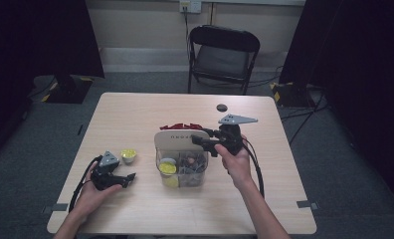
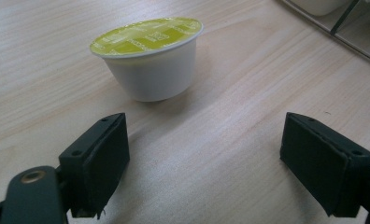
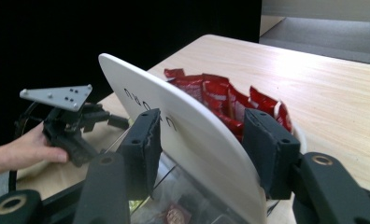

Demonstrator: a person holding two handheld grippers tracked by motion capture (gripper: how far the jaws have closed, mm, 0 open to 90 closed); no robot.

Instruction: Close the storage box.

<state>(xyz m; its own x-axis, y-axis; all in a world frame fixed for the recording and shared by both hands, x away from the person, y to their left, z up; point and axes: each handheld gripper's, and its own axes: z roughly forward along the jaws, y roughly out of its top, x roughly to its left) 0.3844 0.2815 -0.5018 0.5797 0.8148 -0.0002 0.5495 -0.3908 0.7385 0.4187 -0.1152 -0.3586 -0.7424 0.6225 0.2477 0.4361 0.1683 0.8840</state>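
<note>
Bare desk (image 1: 135,209) lies all around our left gripper (image 2: 204,163), jaws apart, just short of the coffee capsule (image 2: 148,58). Our right gripper (image 3: 202,144) clamps the organizer box's white panel (image 3: 192,126) mid-desk.

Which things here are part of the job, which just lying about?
In the job:
- left gripper, open
- yellow-lidded capsule
- right gripper, shut on white divider panel
- clear organiser
- red sachets

Lying about:
- black disc
- folding chair

White cup (image 2: 151,63) with yellow-green lid; red packets (image 3: 225,100).
</note>
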